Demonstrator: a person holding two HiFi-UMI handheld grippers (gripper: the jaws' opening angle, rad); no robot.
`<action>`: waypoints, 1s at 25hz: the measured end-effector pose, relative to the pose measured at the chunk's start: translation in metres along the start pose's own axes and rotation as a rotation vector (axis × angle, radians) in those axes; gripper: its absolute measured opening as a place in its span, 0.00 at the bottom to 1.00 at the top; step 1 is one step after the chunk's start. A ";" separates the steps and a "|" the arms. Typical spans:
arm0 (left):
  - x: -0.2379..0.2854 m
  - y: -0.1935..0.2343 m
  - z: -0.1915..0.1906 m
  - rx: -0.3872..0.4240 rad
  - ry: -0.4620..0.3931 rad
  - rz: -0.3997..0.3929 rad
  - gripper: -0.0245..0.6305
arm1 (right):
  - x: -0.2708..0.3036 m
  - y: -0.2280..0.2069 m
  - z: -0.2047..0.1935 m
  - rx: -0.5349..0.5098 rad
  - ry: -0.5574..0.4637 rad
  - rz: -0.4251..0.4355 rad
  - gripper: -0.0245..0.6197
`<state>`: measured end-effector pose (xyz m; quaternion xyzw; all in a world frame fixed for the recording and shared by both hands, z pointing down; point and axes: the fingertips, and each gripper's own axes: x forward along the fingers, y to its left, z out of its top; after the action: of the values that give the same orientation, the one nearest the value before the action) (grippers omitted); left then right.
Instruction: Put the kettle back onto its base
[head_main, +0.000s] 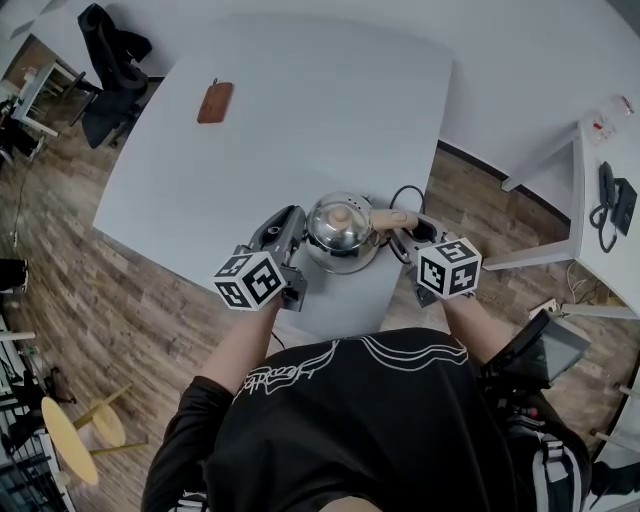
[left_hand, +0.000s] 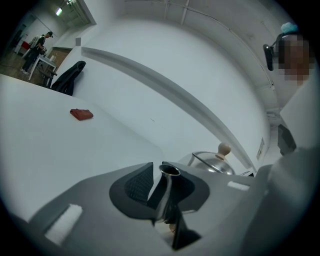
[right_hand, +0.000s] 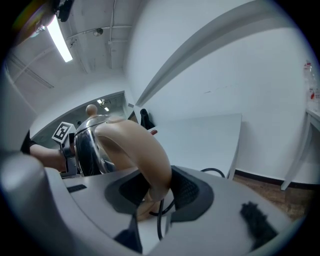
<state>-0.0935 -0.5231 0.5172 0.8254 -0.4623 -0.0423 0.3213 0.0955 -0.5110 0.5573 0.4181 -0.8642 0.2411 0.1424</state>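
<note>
Presently the kettle (head_main: 341, 240) stands upright near the front edge of the white table (head_main: 300, 110), directly before the person, with its lid on and the pale knob (head_main: 340, 215) uppermost. I cannot make out the base under the steel body from any view. A black cord (head_main: 405, 192) loops on the table just behind the kettle, on the handle side.

Right gripper (head_main: 405, 232): the jaws are pinched on the beige handle (head_main: 392, 217). The right gripper view shows a dark pad pressed against each side of the handle's curve, with no gap. The cord hangs below the grip.

Left gripper (head_main: 297, 226): it is on the opposite side of the kettle, at the spout (left_hand: 167, 192). The left gripper view shows the spout standing between the jaws. It lies against one pad, and a thin sliver of table shows between it and the other pad. The jaws are therefore slightly spread around the spout and not clamped on it.

Both grippers point inward at the kettle from either side, with their marker cubes toward the person.

Other items noted: a small flat brown object (head_main: 215, 102) lies well apart on the far part of the table. A chair with dark clothing draped over it (head_main: 110, 60) stands beyond the far left corner.
</note>
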 end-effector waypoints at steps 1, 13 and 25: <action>0.000 0.000 0.000 -0.003 -0.005 -0.003 0.13 | 0.000 0.000 0.000 0.004 -0.005 0.000 0.24; -0.009 0.001 0.006 0.007 -0.065 -0.040 0.24 | -0.005 -0.005 0.004 0.049 -0.062 0.004 0.32; -0.064 -0.009 -0.010 0.014 -0.074 -0.034 0.30 | -0.055 0.012 -0.003 0.064 -0.121 -0.060 0.33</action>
<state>-0.1198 -0.4644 0.5050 0.8332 -0.4602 -0.0748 0.2975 0.1194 -0.4670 0.5318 0.4621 -0.8500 0.2387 0.0835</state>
